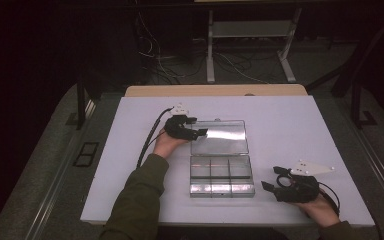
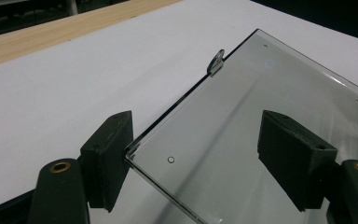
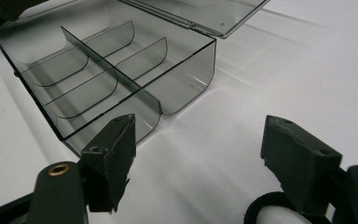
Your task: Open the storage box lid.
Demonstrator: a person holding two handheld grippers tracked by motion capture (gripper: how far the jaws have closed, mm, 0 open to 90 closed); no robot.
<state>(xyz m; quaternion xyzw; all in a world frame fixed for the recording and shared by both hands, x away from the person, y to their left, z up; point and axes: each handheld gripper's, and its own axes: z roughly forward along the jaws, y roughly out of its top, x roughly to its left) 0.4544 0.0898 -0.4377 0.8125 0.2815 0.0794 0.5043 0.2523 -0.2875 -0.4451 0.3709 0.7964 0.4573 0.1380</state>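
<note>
Compartment box [image 1: 221, 176], clear smoky plastic, 1 pc, is seen at table centre, lid [image 1: 219, 137] swung fully back and laid flat on the far side.

L gripper [image 1: 200, 133]: jaws apart, nothing clamped. In the left gripper view the lid's corner lies between the 2 black pads [image 2: 109, 158]; the left pad is at or just beside the lid edge, contact can't be told; the right pad hangs over the lid panel. 1 small latch tab [image 2: 216, 61] is noted on the lid's edge, further along.

R gripper [image 1: 270, 187]: jaws apart, nothing between them but bare tabletop; it is held near the box's right end, not touching. 1 black ring w/ white centre [image 3: 271, 211] is seen at the bottom of the right gripper view.

Box interior: 6 compartments counted, 2 rows x 3, no contents seen.

Surround: 1 white tabletop [image 1: 290, 125], 1 wooden edge strip [image 1: 215, 90] along its far side. 2 hands, 1 per gripper; green sleeve [image 1: 137, 200] on L arm.
</note>
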